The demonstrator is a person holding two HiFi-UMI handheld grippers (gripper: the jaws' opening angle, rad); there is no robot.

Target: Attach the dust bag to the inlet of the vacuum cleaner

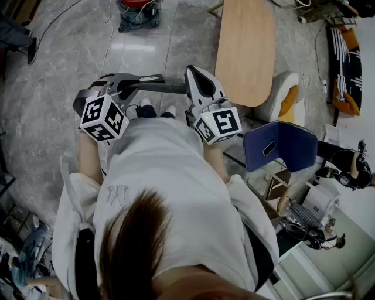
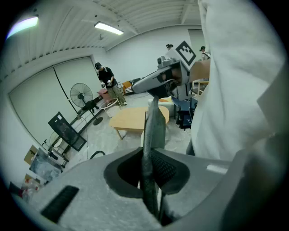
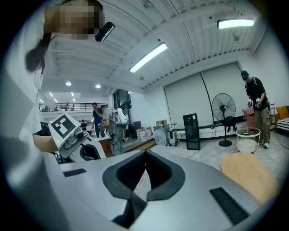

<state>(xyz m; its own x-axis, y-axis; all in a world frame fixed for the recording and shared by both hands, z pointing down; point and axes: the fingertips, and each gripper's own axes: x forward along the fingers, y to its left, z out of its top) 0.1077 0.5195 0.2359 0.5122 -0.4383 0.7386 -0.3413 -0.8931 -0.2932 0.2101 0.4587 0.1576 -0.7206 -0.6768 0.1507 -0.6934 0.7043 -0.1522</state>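
The dust bag (image 2: 154, 128) is a flat grey sheet seen edge-on in the left gripper view, rising upright out of the jaws; the left gripper (image 2: 145, 159) has its jaws clamped on the bag's near end, the dark pads pressing it from both sides; in the head view the bag runs as a grey strip across the front of the person's body, held in the air from the left gripper over to the right one; its far end lies just beside the right gripper's body, and whether it touches there I cannot tell. The right gripper (image 3: 144, 155) has its jaws together at the tips, with nothing between them in its own view; it points toward the left gripper, whose marker cube shows at that view's left. The red vacuum cleaner (image 1: 139, 13) stands on the grey floor (image 1: 64, 64) at the top of the head view, well apart from the bag and both grippers. A light wooden table (image 1: 246, 50) stands to its right; a blue chair (image 1: 287, 145) is near the person's right side; a standing fan (image 2: 81, 94) and a person in black (image 2: 106, 77) are by the far wall.
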